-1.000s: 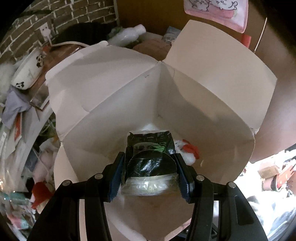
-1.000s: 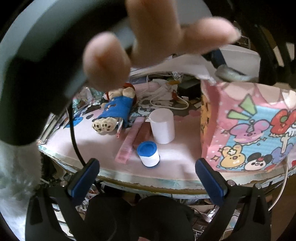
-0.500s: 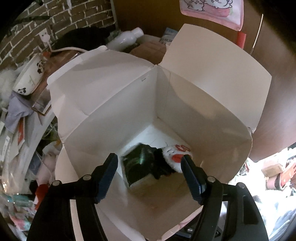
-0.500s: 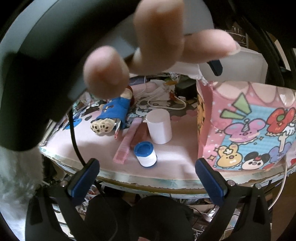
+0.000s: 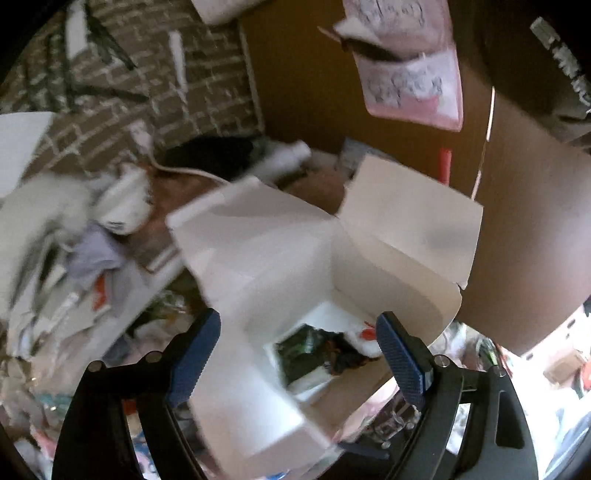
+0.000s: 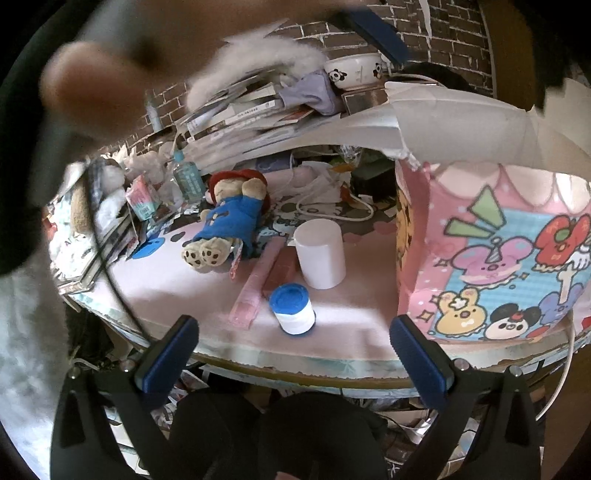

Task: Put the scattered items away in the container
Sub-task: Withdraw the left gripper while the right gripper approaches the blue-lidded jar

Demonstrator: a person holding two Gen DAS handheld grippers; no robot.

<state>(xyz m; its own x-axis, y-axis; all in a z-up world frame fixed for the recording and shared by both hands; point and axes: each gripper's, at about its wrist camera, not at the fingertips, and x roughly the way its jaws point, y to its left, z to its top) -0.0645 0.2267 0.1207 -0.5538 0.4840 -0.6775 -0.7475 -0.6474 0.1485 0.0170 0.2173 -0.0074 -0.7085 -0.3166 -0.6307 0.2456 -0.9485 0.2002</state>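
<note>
A panda-print bowl [image 6: 356,70] sits at 12 o'clock atop stacked books [image 6: 243,110], with the brick wall [image 6: 454,33] behind.

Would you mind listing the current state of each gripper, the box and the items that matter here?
left gripper: open, empty, above the box
right gripper: open, empty
white box: flaps open
dark green packet: lying inside the box
white cylinder: upright on the table
blue-capped tub: upright, cap on
teddy bear: lying on the table
</note>
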